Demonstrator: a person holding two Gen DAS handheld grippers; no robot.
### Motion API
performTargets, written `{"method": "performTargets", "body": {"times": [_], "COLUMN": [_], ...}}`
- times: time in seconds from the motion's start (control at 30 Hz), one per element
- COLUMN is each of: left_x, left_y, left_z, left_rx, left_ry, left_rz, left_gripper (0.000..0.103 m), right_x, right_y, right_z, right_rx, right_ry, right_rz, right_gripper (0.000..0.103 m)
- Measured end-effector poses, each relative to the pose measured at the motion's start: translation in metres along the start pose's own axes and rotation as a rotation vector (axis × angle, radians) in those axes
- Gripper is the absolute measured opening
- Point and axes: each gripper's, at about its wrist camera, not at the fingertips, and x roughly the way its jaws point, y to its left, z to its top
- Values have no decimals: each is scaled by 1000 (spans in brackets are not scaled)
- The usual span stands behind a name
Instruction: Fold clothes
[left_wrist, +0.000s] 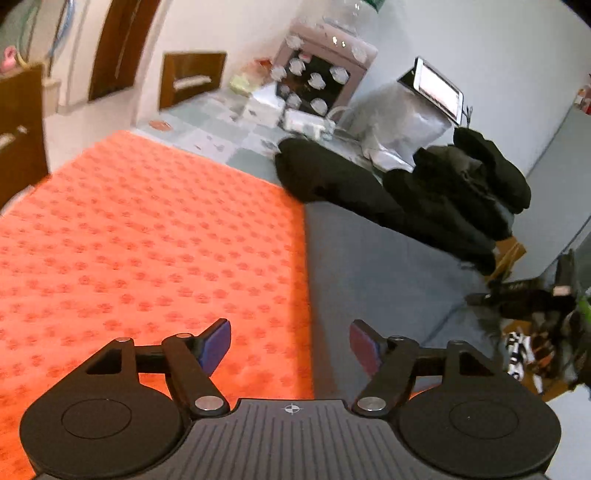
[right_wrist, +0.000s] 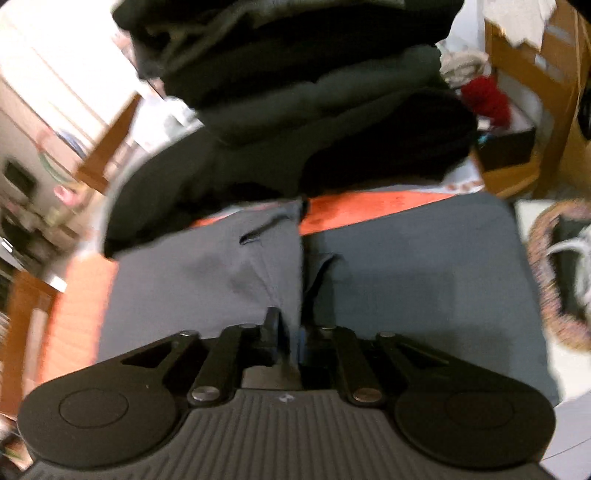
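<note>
A grey garment (right_wrist: 406, 280) lies spread on the orange patterned mat (left_wrist: 140, 240), with a pocket slit and a raised fold down its middle. My right gripper (right_wrist: 290, 339) is shut on that raised fold of the grey garment at its near edge. In the left wrist view the same grey garment (left_wrist: 373, 266) covers the right side of the mat. My left gripper (left_wrist: 290, 345) hangs open above the mat's edge, where orange meets grey, with nothing between its fingers. A pile of dark folded clothes (left_wrist: 443, 192) sits at the far end of the garment, also in the right wrist view (right_wrist: 295, 92).
A woven basket (right_wrist: 557, 277) with a light item stands at the right. Wooden furniture (right_wrist: 535, 110) and a red bundle (right_wrist: 484, 99) lie behind the pile. A screen (left_wrist: 439, 88) on a covered stand, a small cabinet (left_wrist: 325, 74) and wooden doors (left_wrist: 122, 44) ring the tiled floor.
</note>
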Motion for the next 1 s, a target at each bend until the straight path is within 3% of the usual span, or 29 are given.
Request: {"method": "performTargets", "body": {"times": [0.07,0.17,0.37,0.43,0.67,0.8,1.0], "left_x": [17,35,69,84,144,175,204], "left_y": [-6,-14,-11,-6,16,17,11], "left_z": [5,13,39,52,99,115,124], "left_rx": [8,35,60,77,43,78,138], "left_ry": [28,54,119,142,249,309,359], "left_rz": [-13,-30,-75,-87,-198,-259,-322], "left_gripper": [73,73,73,73,73,73,73], "right_x": [2,-14,-66,-78,-67,-60,-35], "right_y": [6,22,59,76,155,200,244], "right_z": [-4,-15,-57,-79,-163,-211,-244], "right_rx": [-77,-165,-144,-135,-3,73,145], "right_ry": [-19,-117,-263,-281,-239,-214,-254], "right_rz": [-70,-159,-161,-145,-69,-26,-105], "right_gripper": [42,59,71,72,72,72,71]}}
